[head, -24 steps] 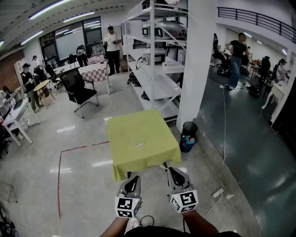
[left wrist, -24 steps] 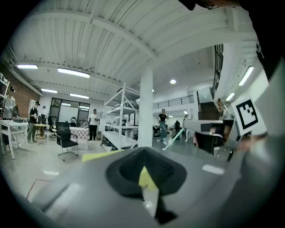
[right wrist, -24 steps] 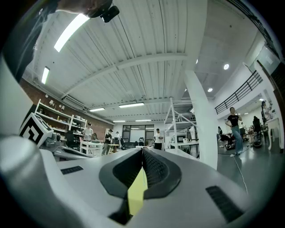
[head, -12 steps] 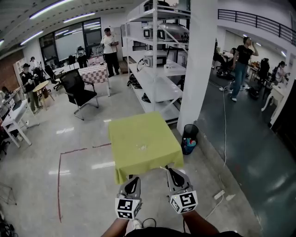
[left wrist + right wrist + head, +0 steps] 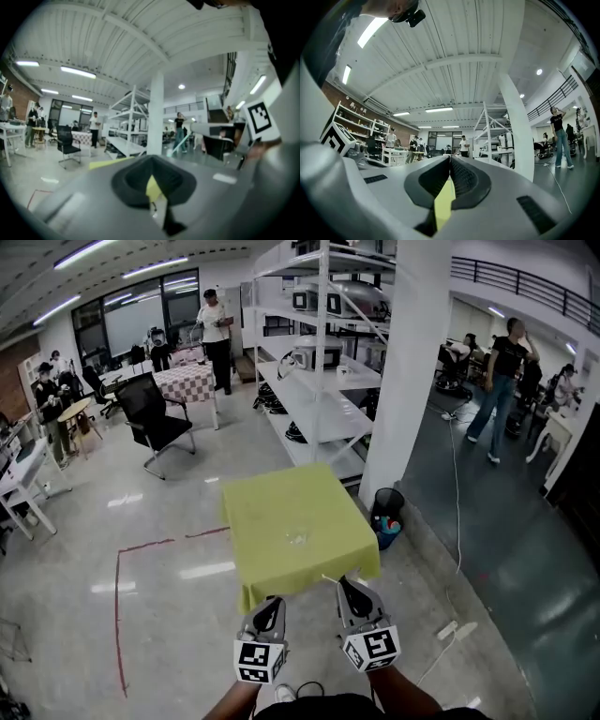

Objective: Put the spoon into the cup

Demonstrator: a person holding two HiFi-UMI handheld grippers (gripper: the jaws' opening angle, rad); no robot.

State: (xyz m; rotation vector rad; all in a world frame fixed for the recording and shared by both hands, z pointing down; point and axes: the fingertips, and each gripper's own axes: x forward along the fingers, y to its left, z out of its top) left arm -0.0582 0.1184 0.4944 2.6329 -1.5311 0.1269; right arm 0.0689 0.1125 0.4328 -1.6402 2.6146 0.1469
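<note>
You hold your left tool (image 5: 271, 604) and right tool (image 5: 347, 585) side by side, both with jaws closed on nothing, just short of the yellow-green cloth-covered surface (image 5: 267, 512), where a small pale thing (image 5: 298, 538), too small to name, lies near the middle.

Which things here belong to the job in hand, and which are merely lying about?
Job: yellow-green clothed table; small clear item on it, too small to identify; left tongs and right tongs, both shut, empty.
Lying about: black office chair; white metal shelving; dark waste bin.
</note>
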